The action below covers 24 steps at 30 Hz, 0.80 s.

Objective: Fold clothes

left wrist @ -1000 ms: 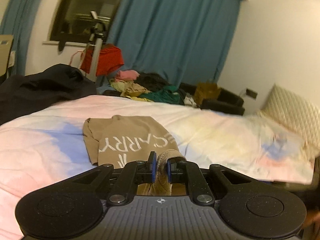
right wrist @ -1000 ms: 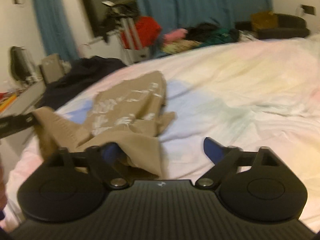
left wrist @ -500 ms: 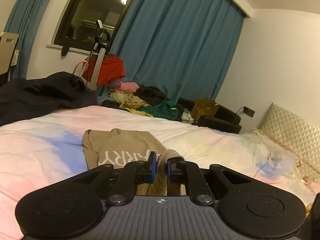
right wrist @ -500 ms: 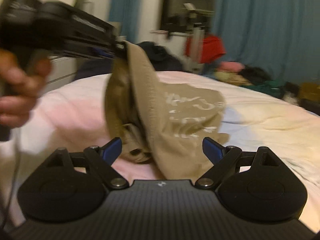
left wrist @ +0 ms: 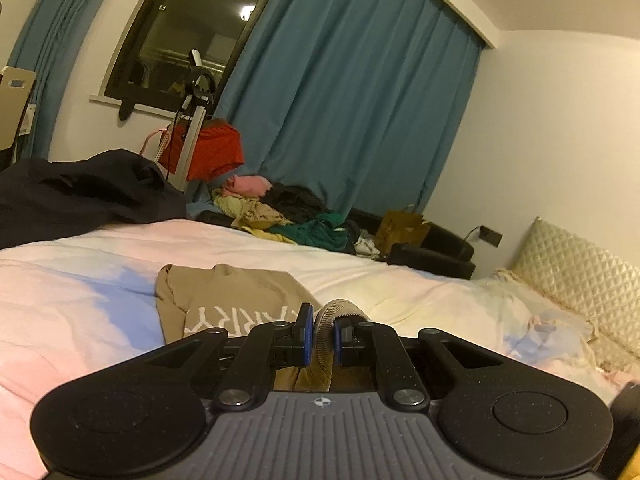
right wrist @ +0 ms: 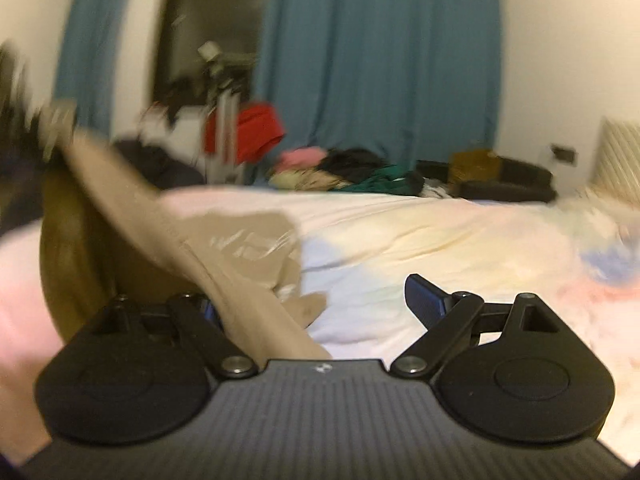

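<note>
A tan sweatshirt (left wrist: pixel 224 300) with white lettering lies on the pastel bedspread (left wrist: pixel 80 312). My left gripper (left wrist: pixel 320 330) is shut on its ribbed hem, lifted above the bed. In the blurred right wrist view the same sweatshirt (right wrist: pixel 248 240) rises in a stretched fold toward the upper left, and the fold passes between the wide-open fingers of my right gripper (right wrist: pixel 316 300), close to the left finger. The right gripper holds nothing.
A pile of mixed clothes (left wrist: pixel 288 216) lies beyond the bed's far edge, near a red garment on a stand (left wrist: pixel 212 152). A dark garment (left wrist: pixel 80 196) lies at the far left of the bed. A quilted headboard (left wrist: pixel 576 280) is at the right.
The left gripper has lifted further with the hem, tilting its view up. The right gripper has swung right, open throughout, and the raised fold now crosses its left finger.
</note>
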Motion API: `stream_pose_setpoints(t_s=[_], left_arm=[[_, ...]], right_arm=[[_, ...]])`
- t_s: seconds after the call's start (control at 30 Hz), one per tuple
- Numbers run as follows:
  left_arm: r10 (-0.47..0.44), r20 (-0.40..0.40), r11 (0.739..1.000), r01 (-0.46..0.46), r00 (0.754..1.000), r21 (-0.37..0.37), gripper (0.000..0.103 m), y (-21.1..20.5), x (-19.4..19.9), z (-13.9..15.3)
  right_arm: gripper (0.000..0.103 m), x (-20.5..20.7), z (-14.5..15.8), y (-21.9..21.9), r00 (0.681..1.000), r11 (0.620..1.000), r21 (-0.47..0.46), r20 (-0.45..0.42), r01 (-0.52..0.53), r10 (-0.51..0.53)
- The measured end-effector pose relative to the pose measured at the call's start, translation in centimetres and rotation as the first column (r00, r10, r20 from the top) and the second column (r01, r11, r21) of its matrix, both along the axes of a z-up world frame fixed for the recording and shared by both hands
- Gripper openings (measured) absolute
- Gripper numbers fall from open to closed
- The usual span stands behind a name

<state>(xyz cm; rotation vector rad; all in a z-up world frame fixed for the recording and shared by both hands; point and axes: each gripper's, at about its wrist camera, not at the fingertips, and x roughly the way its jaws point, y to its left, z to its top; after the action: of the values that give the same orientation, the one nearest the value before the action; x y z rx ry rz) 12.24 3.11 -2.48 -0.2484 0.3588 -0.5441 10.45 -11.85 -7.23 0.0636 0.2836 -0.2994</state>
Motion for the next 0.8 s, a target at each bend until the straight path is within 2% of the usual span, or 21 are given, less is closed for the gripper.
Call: stream_pose_setpoints(t_s=[0.1, 0.17, 0.27, 0.37, 0.43, 0.5, 0.6, 0.7, 0.77, 0.8], left_arm=[[-0.038, 0.020, 0.999, 0.038, 0.999, -0.002, 0.010, -0.4, -0.7, 0.1], [-0.066, 0.033, 0.998, 0.066, 0.997, -0.010, 0.010, -0.5, -1.1, 0.3], [-0.104, 0.067, 0.995, 0.104, 0.992, -0.006, 0.009, -0.9, -1.7, 0.6], [-0.112, 0.079, 0.994, 0.113, 0.990, -0.008, 0.009, -1.0, -2.1, 0.6], [-0.110, 0.079, 0.994, 0.111, 0.991, -0.013, 0.009, -0.9, -2.2, 0.6], [-0.099, 0.076, 0.995, 0.101, 0.992, -0.021, 0.009, -0.5, -2.1, 0.6], [-0.077, 0.069, 0.996, 0.080, 0.995, -0.035, 0.009, 0.1, -1.7, 0.7], [-0.055, 0.063, 0.998, 0.058, 0.997, -0.040, 0.009, 0.5, -1.5, 0.8], [-0.045, 0.042, 0.998, 0.047, 0.998, -0.035, 0.009, 0.7, -1.1, 0.7], [-0.041, 0.021, 0.999, 0.041, 0.999, -0.023, 0.009, 0.7, -0.9, 0.5]], right_arm=[[0.089, -1.8, 1.9, -2.4, 1.000, 0.995, 0.102, 0.011, -0.005, 0.004], [0.089, -2.3, 2.0, -3.4, 1.000, 0.993, 0.115, -0.018, -0.006, 0.008], [0.089, -1.5, 0.9, -4.9, 0.993, 0.993, 0.116, -0.114, 0.030, -0.017], [0.089, -0.5, -1.2, -4.6, 0.968, 0.987, 0.135, -0.248, 0.082, -0.046], [0.089, -0.1, -2.0, -4.6, 0.960, 0.983, 0.164, -0.276, 0.084, -0.036], [0.089, 0.0, -2.3, -4.3, 0.964, 0.982, 0.170, -0.262, 0.086, -0.039], [0.089, -0.3, -2.2, -3.6, 0.984, 0.985, 0.167, -0.178, 0.037, -0.007], [0.089, -0.1, -1.9, -1.6, 0.992, 0.995, 0.089, -0.118, -0.044, 0.055], [0.088, 0.7, -2.0, -0.4, 0.992, 0.999, 0.024, -0.121, -0.027, 0.030], [0.088, 1.0, -2.3, -0.6, 0.991, 1.000, 0.024, -0.130, -0.002, 0.005]])
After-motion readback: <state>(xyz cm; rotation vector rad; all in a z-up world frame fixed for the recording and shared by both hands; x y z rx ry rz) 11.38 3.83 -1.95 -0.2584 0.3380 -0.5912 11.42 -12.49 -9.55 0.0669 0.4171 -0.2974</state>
